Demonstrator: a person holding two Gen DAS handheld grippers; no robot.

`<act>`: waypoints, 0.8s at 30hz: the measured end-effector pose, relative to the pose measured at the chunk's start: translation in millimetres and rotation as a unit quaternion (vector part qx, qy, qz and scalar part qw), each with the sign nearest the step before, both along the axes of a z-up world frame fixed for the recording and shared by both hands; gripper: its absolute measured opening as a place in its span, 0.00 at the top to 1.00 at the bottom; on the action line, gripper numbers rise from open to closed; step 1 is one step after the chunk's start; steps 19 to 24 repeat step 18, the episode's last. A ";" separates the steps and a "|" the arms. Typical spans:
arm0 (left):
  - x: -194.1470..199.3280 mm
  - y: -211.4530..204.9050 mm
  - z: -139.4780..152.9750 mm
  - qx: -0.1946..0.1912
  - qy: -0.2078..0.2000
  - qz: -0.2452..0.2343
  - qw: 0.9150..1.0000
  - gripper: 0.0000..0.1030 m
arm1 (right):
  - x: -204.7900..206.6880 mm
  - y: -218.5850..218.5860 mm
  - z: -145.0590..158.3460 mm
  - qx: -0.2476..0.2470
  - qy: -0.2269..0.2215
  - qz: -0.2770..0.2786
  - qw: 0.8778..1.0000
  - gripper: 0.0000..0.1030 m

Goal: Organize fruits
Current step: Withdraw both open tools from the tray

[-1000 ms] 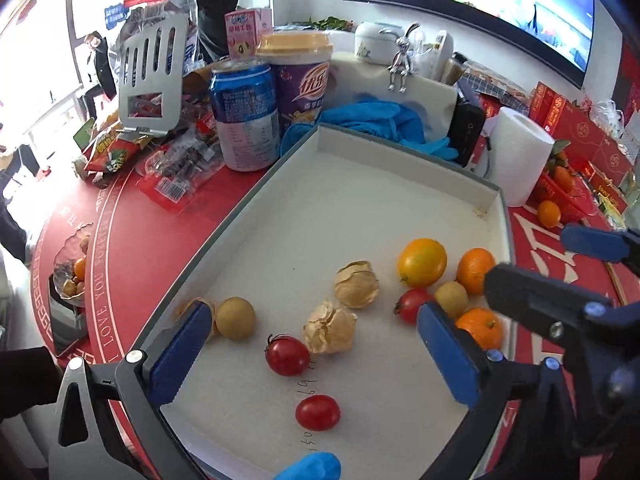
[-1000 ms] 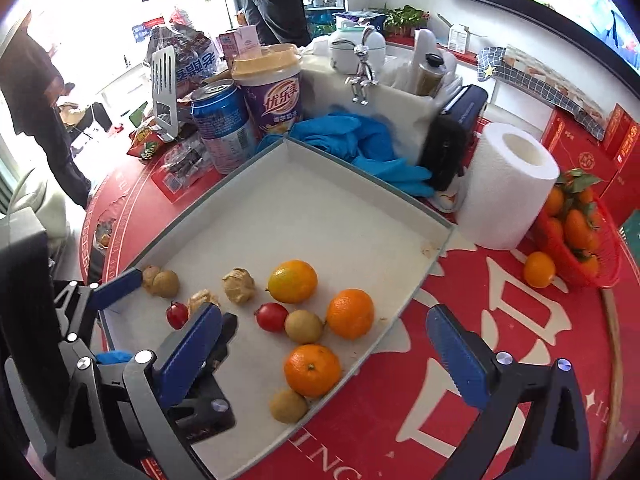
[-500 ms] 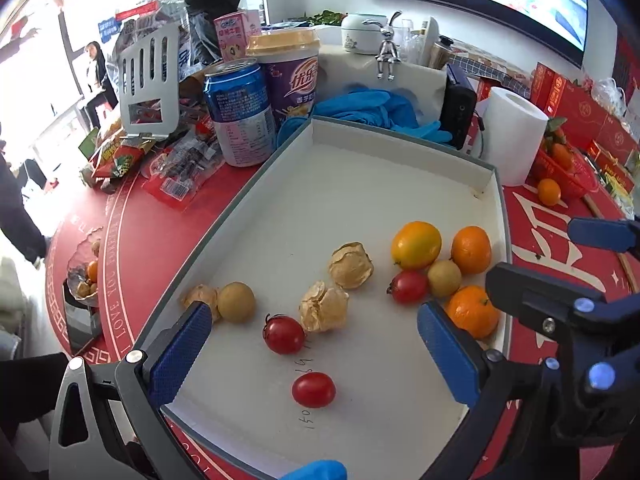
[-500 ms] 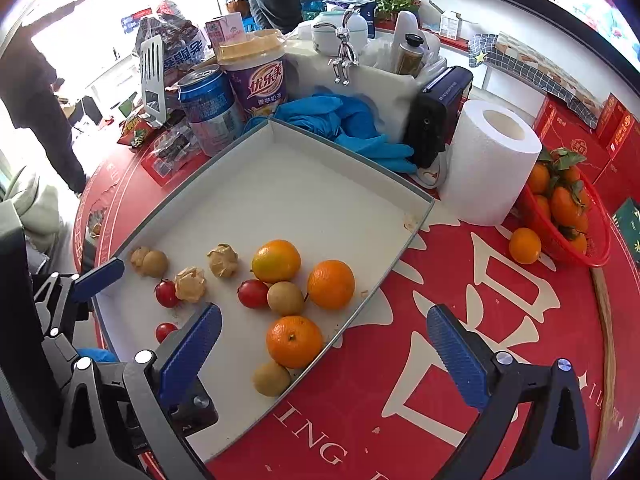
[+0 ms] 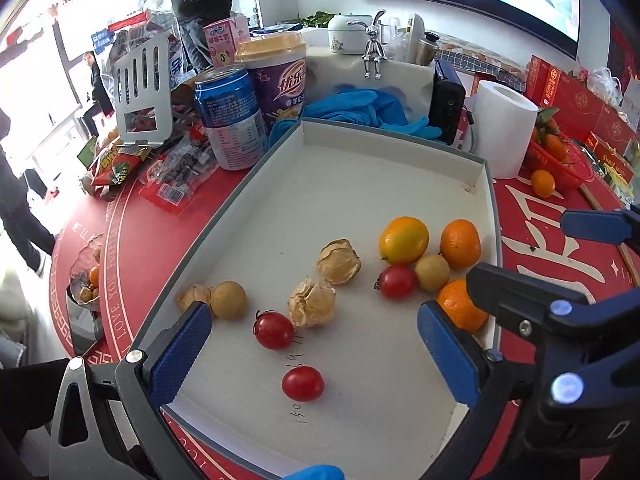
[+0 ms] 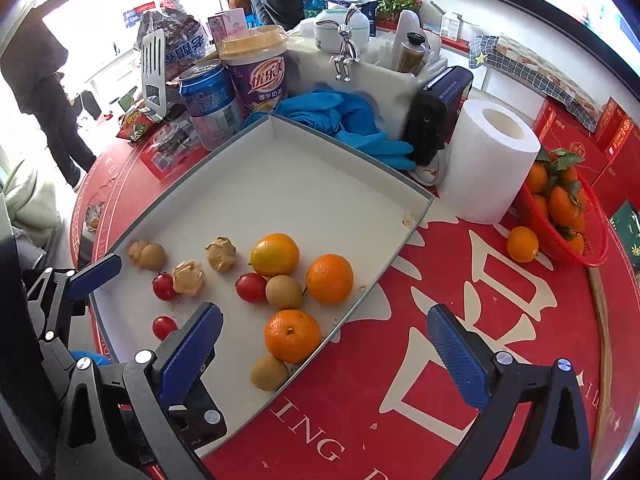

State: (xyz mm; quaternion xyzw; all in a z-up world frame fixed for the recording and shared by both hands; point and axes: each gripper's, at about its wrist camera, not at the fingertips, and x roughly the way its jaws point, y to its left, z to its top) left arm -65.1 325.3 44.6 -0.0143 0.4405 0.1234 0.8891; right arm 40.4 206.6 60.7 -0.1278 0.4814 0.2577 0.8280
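Note:
A shallow white tray (image 5: pixel 360 184) (image 6: pixel 304 184) on the red table holds the fruit. Three oranges (image 6: pixel 275 254) cluster at its right with a cherry tomato (image 6: pixel 251 287) and a longan (image 6: pixel 283 291). Two more cherry tomatoes (image 5: pixel 273 329) (image 5: pixel 302 383) lie near the front, with papery husked berries (image 5: pixel 339 261) and a longan (image 5: pixel 228 299). My left gripper (image 5: pixel 314 358) is open and empty above the tray's front. My right gripper (image 6: pixel 324 356) is open and empty over the tray's front right corner, above an orange (image 6: pixel 292 335) and a longan (image 6: pixel 269 373).
A red basket of oranges (image 6: pixel 560 208) and a loose orange (image 6: pixel 522 243) sit at the right. A paper roll (image 6: pixel 488 160), blue gloves (image 6: pixel 344 116), a cup (image 6: pixel 260 68), a can (image 6: pixel 210 104) and snack packets crowd the tray's far side.
Both grippers have drawn back and risen a little, so more of the tray and table shows. Both stay open and empty; the fruit has not moved.

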 end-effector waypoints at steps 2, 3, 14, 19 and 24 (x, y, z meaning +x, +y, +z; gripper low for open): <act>0.1 -1.3 0.4 0.001 0.000 -0.001 1.000 0.00 | -0.6 0.3 0.1 -0.003 -0.003 0.001 1.000 0.00; 0.2 -1.7 0.7 0.001 0.000 -0.002 1.000 0.00 | -1.0 0.4 0.1 -0.004 -0.004 0.002 1.000 0.00; -0.5 -5.5 1.4 0.006 0.002 -0.001 1.000 0.00 | -5.7 0.1 -0.7 -0.006 -0.005 0.008 1.000 0.00; -3.5 -9.2 3.9 0.011 -0.003 -0.009 1.000 0.00 | -7.4 -1.5 0.8 0.000 -0.006 0.009 1.000 0.00; -3.5 -9.2 3.9 0.011 -0.003 -0.009 1.000 0.00 | -7.4 -1.5 0.8 0.000 -0.006 0.009 1.000 0.00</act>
